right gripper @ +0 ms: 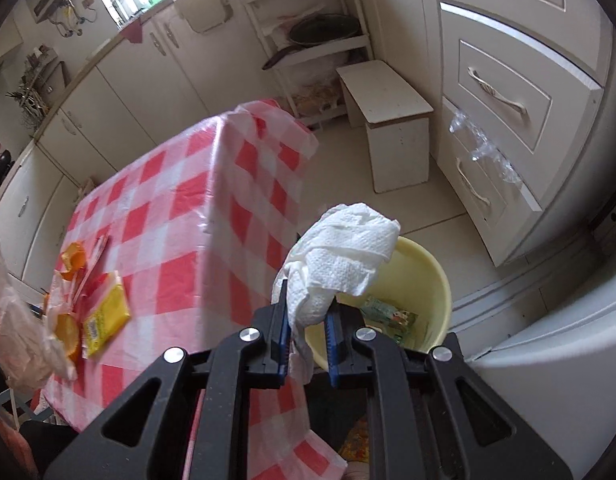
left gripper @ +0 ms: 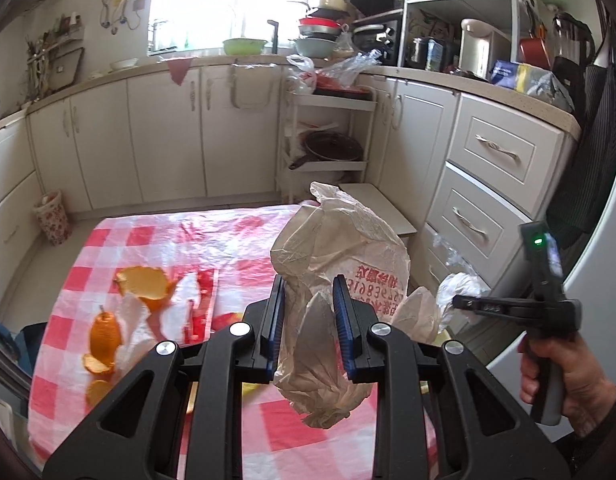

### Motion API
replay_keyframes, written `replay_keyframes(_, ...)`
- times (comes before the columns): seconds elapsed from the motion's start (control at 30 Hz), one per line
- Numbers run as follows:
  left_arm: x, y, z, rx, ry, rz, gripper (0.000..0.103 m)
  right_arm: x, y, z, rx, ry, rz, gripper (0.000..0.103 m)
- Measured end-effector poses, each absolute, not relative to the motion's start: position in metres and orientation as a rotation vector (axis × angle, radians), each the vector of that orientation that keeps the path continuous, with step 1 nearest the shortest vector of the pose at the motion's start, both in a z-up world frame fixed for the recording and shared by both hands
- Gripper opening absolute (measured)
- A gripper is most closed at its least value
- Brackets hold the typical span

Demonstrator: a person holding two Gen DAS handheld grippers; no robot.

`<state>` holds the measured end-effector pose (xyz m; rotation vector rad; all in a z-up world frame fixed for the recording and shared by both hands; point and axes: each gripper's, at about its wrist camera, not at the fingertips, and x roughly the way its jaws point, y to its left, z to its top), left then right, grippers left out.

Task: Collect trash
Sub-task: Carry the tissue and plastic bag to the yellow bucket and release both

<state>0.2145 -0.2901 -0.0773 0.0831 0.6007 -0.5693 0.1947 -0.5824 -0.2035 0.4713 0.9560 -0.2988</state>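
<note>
While the left tongs (left gripper: 310, 320) clamp a crumpled, translucent plastic bag (left gripper: 340, 248) with red print between blue ribbed pads, the bag hangs above the near edge of the bench (left gripper: 228, 232), its thin film creased and bulging above and below the pads. The right tongs (right gripper: 307, 322) are closed on a wadded white paper towel (right gripper: 344, 252), embossed and soft, held over the floor just above the rim of a pale yellow round bin (right gripper: 424, 276). Printed packaging lies at the bottom of that bin.

On the bench remain orange peels (left gripper: 144, 284), curled and dimpled, more peel pieces (left gripper: 104, 336) on a white tissue, a torn red-and-white wrapper (left gripper: 196, 304), and 1 flat yellow packet (right gripper: 106, 316).

A glossy red-and-white checked plastic cloth covers the bench and drapes over its corner. Beyond it stand a low white stool (right gripper: 388, 120), a white corner rack (left gripper: 324, 152) holding a dark pan, and cream cabinets with curved metal handles. Clear plastic film (right gripper: 480, 148) hangs from 1 drawer. The floor is pale tile. A bright window sits above a cluttered counter. A hand (left gripper: 564, 372) grips the right tool's handle.
</note>
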Motion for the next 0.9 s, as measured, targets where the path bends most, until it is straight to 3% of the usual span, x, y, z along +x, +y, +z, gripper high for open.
replay_keyframes(0.13, 0.214, -0.32, -0.085, 0.082, 0.626, -0.593, 0.023, 0.2, -0.603, -0.242, 0.508, 1.064, -0.31, 0.015)
replay_keyframes(0.23, 0.214, -0.34, -0.09, 0.089, 0.641, -0.602, 0.023, 0.206, -0.612, -0.27, 0.554, 1.159, -0.299, 0.032)
replay_keyframes(0.3, 0.216, -0.353, -0.096, 0.094, 0.655, -0.604, 0.023, 0.205, -0.621, -0.273, 0.583, 1.16, -0.334, 0.034)
replay_keyframes(0.53, 0.226, -0.397, -0.131, 0.125, 0.743, -0.597, 0.023, 0.191, -0.64, -0.232, 0.717, 1.011, -0.334, 0.044)
replay_keyframes(0.73, 0.224, -0.443, -0.162, 0.177, 0.801, -0.616, 0.023, 0.164, -0.645, -0.162, 0.666, 0.745, -0.39, 0.05)
replay_keyframes(0.9, 0.228, -0.489, -0.191, 0.218, 0.86, -0.626, 0.023, 0.155, -0.645, -0.128, 0.596, 0.64, -0.4, 0.053)
